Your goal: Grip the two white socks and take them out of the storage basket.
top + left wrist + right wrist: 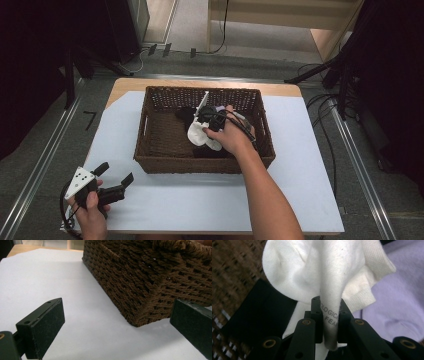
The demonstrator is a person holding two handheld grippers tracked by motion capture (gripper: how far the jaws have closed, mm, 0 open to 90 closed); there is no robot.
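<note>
right gripper (329,315) – clamped on soft white sock (332,272) | woven wicker basket (150,160) | left gripper (117,325) – jaws apart

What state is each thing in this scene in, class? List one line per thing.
Right gripper: shut on the white sock.
White sock: bunched, pinched by a fold, in the basket.
Left gripper: open, holding nothing.
Wicker basket: upright on the table, clothes inside.
Lilac cloth: lying in the basket.

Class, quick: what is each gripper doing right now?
Left gripper: open, holding nothing, beside the basket.
Right gripper: shut on a white sock in the basket.
</note>
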